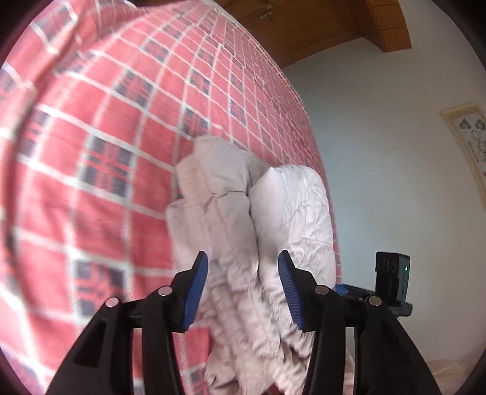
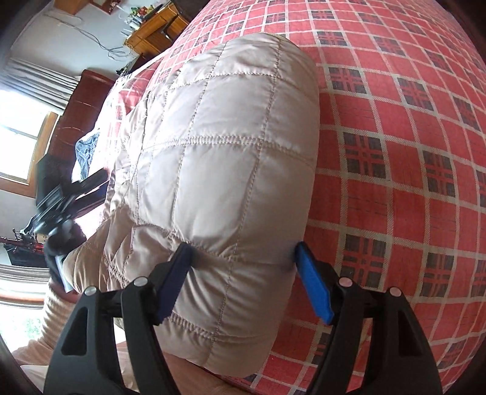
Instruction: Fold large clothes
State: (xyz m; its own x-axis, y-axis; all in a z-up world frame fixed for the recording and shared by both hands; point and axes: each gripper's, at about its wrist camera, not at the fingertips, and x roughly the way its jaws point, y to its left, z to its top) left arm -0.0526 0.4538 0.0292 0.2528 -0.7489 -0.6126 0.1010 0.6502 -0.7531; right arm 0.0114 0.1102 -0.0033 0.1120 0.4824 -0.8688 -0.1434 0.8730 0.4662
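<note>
A beige quilted jacket (image 2: 224, 145) lies folded into a thick bundle on the red plaid bed cover (image 2: 410, 152). My right gripper (image 2: 243, 255) is open wide and straddles the bundle's near end, with one blue pad against each side. In the left wrist view a bunched, wrinkled fold of the jacket (image 1: 243, 212) fills the gap between the pads of my left gripper (image 1: 243, 267), which is shut on it. The left gripper (image 2: 60, 197) also shows in the right wrist view as a blur at the jacket's left edge.
The plaid bed cover (image 1: 106, 136) fills most of both views. A dark wooden headboard (image 2: 82, 100) and blue cloth (image 2: 86, 152) lie beyond the jacket, with a window (image 2: 21, 130) and a wooden desk (image 2: 155, 25) further off. A white wall (image 1: 379, 152) carries a framed picture (image 1: 467, 145).
</note>
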